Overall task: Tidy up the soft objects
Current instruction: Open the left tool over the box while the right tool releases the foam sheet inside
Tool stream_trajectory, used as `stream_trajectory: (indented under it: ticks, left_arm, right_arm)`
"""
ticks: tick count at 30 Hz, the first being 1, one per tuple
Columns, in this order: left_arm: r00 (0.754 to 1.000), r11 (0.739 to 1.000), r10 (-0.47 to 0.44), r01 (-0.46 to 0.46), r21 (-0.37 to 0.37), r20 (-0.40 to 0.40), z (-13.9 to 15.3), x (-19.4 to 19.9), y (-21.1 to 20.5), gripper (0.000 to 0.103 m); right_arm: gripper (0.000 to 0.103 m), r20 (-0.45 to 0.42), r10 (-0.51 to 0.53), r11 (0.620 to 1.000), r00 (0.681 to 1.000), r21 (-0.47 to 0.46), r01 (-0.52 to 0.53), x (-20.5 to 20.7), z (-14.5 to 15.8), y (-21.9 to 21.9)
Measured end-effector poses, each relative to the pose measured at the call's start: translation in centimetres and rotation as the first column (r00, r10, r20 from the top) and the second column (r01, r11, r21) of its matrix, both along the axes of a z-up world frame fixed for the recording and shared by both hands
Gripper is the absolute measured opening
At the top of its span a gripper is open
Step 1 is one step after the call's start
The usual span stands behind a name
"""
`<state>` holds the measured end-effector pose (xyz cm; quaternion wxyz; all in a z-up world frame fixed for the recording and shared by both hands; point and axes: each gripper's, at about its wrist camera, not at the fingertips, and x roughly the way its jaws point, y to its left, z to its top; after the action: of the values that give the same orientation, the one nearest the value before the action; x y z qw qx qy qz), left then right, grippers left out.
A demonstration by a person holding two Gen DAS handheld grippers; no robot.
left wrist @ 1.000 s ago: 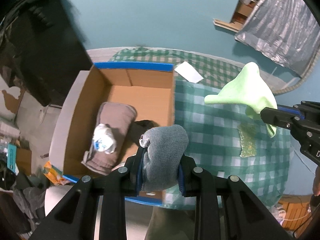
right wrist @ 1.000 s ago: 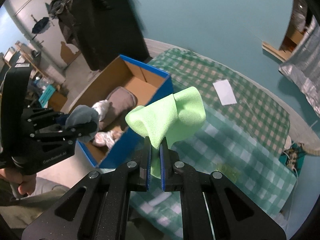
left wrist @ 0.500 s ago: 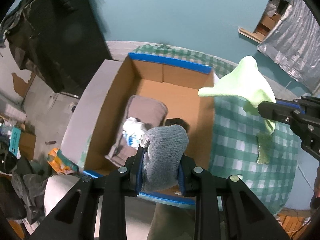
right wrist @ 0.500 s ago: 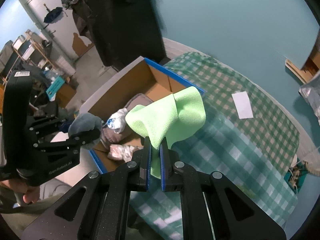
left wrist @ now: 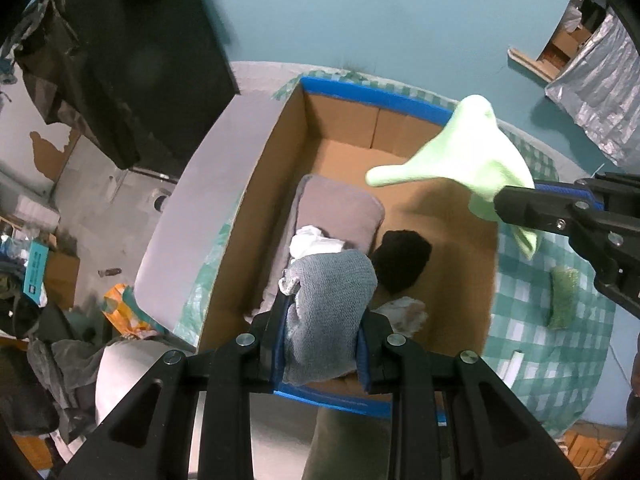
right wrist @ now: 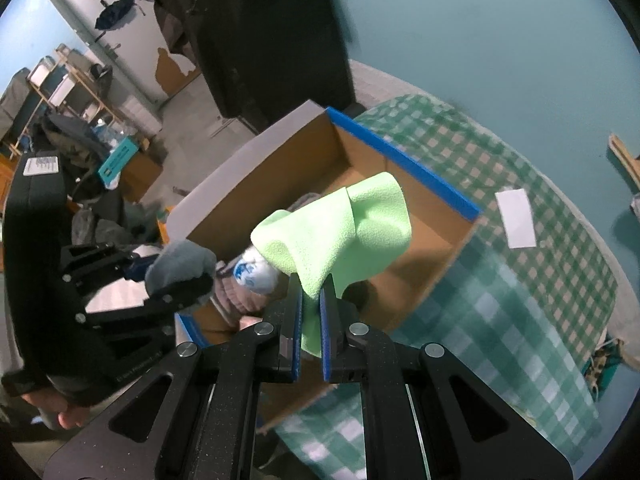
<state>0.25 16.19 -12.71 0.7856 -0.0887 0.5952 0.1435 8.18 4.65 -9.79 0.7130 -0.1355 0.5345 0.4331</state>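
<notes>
My left gripper [left wrist: 324, 312] is shut on a grey knitted sock [left wrist: 330, 316] and holds it over the near end of the open cardboard box [left wrist: 256, 184] with blue edges. My right gripper [right wrist: 310, 304] is shut on a light green cloth [right wrist: 340, 236] and holds it above the box's right side; the cloth also shows in the left wrist view [left wrist: 468, 160]. Inside the box lie a taupe cushion [left wrist: 340, 208], a white item with blue print [left wrist: 314, 240], a dark soft item [left wrist: 402, 260] and a pale cloth [left wrist: 404, 312].
The box [right wrist: 400, 156] stands on a table with a green checked cloth [right wrist: 520, 264]. A green sponge [left wrist: 562, 296] and a white paper slip [right wrist: 516, 218] lie on the cloth right of the box. A dark cabinet [left wrist: 132, 56] stands behind.
Both grippers have moved left, from over the table cloth to over the box, each still holding its item. The green cloth now hangs above the box's inside.
</notes>
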Motion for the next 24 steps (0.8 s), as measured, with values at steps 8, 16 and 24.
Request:
stream_trajectory:
  ticks: [8,16,24]
  left_arm:
    - [0.999,0.999,0.033,-0.034,-0.006,-0.042,-2.1,0.4,1.3,0.063]
    - [1.0,1.0,0.021,-0.021,0.008,-0.019,-0.9,-0.4,1.0,0.068]
    - [1.0,1.0,-0.009,0.009,0.002,0.01,0.6,-0.7,-0.9,0.069]
  right_arm:
    - [0.031,-0.064,-0.026,0.999,0.998,-0.023,0.024,0.9,-2.6,2.1]
    - [0.048,-0.078,-0.062,0.998,0.995,-0.017,0.061,1.2,-2.5,1.6]
    - [0.056,-0.044,-0.097,0.995,0.994,-0.027,0.096,0.9,-1.4,-0.7]
